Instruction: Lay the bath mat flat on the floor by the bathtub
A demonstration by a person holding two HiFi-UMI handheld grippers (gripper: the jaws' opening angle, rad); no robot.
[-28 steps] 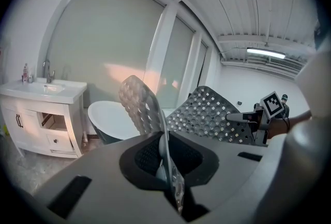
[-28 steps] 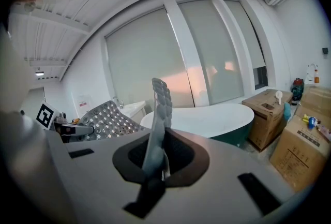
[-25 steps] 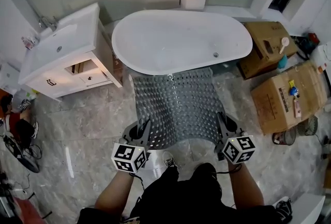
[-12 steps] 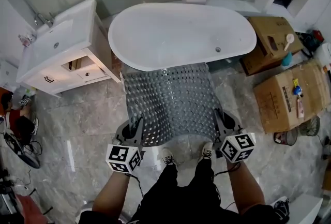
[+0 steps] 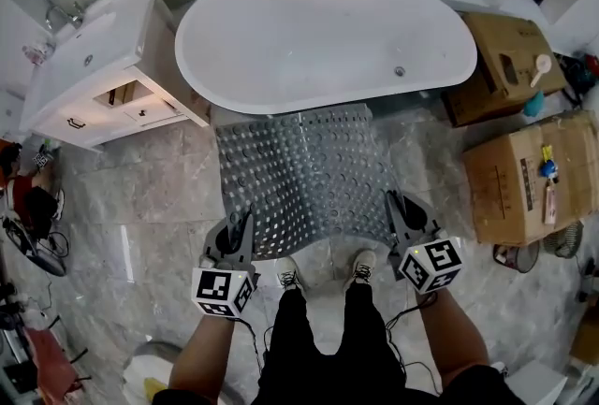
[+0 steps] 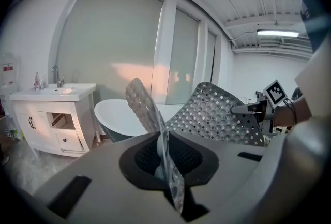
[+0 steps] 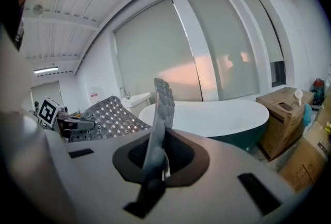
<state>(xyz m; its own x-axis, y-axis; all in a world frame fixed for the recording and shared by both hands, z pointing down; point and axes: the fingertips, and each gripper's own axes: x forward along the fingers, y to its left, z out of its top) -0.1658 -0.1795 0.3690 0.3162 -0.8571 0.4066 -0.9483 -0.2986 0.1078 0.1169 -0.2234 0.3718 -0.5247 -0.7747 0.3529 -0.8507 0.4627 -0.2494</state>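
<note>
we hold the grey, hole-studded rubber bath mat (image 5: 299, 174) by its two near corners: the left gripper (image 5: 240, 230) and the right gripper (image 5: 397, 209) each have their jaws closed tight on a thin edge of it. the mat slopes down toward the marble floor (image 5: 140, 197) at the foot of the white oval bathtub (image 5: 318, 38). its long axis seems to run from us toward the tub. risk: the slack near edge may fold under, or land on our shoes (image 5: 288, 276), if lowered unevenly.

A white sink vanity (image 5: 89, 66) stands left; a cardboard box (image 5: 505, 66) and a larger box (image 5: 529, 174) sit right
</note>
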